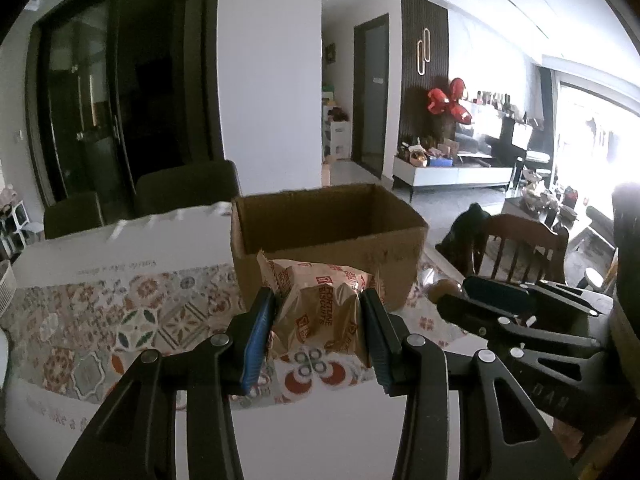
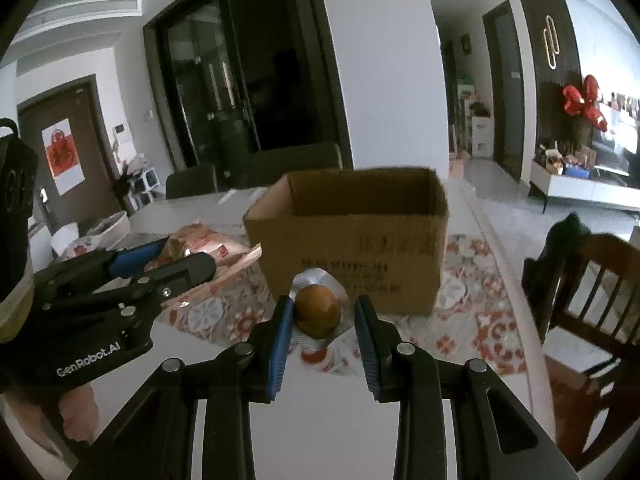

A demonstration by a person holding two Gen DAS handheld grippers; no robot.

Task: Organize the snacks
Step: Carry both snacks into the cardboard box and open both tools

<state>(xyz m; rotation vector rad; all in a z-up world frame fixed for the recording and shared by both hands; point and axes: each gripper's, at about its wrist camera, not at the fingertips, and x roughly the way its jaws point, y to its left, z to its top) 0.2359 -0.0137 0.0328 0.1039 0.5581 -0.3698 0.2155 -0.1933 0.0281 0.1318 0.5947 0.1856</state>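
An open cardboard box (image 1: 328, 236) stands on the patterned tablecloth (image 1: 132, 320) straight ahead. My left gripper (image 1: 320, 316) is shut on a tan Fortune Biscuits packet (image 1: 320, 304), held above the cloth just short of the box's near wall. In the right wrist view the same box (image 2: 352, 240) fills the middle. My right gripper (image 2: 322, 316) is shut on a brown egg sealed in a clear packet (image 2: 318, 310), also held in front of the box. The left gripper (image 2: 160, 268) with its biscuit packet (image 2: 204, 244) shows at the left there; the right gripper (image 1: 472, 296) shows at the right of the left wrist view.
A wooden chair (image 2: 592, 292) stands close by the table's right edge. Dark chair backs (image 1: 184, 188) line the far side of the table. A white pillar (image 1: 268, 60) rises behind the box. A person's hand (image 2: 48, 412) holds the left gripper.
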